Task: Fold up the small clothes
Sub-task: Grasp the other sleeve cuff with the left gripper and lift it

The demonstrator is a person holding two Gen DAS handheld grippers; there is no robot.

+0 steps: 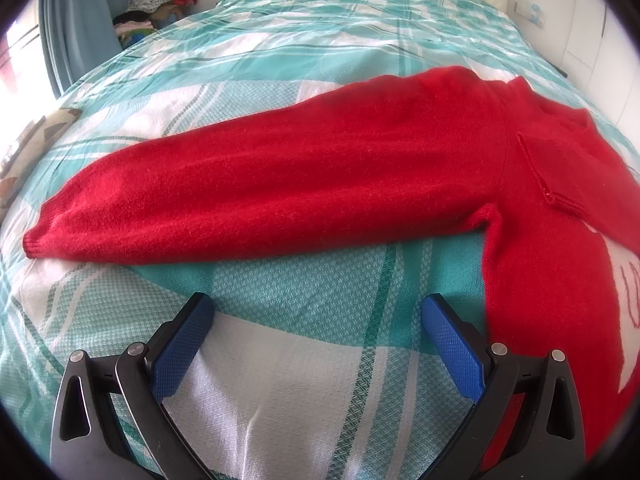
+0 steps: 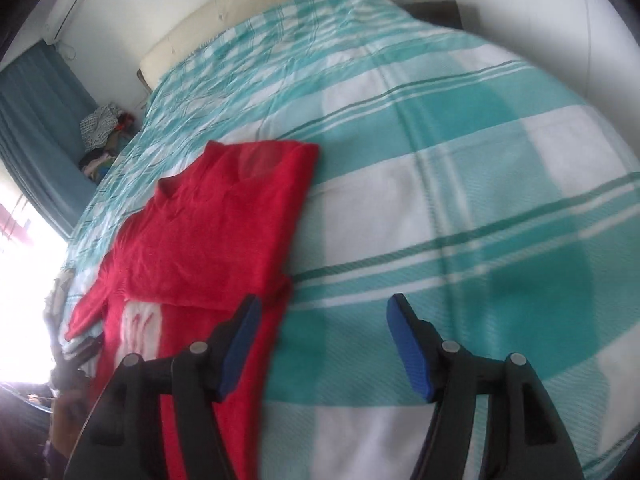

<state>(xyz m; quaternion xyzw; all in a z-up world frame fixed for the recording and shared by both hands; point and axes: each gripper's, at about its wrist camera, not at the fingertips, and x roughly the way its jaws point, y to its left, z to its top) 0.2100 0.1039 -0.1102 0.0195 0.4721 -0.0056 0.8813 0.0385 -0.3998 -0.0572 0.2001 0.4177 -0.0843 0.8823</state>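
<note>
A small red sweater lies flat on the teal-and-white checked bedspread. One sleeve stretches out to the left, its cuff at the far left. My left gripper stands open just in front of that sleeve, over bare bedspread, nothing between its blue pads. In the right wrist view the red sweater has its near side folded over the body, with a white patch showing below the fold. My right gripper is open and empty, its left finger over the sweater's right edge.
A cream headboard cushion sits at the far end of the bed. A heap of clothes lies beside the bed by the blue curtain. Wide bedspread stretches to the right of the sweater.
</note>
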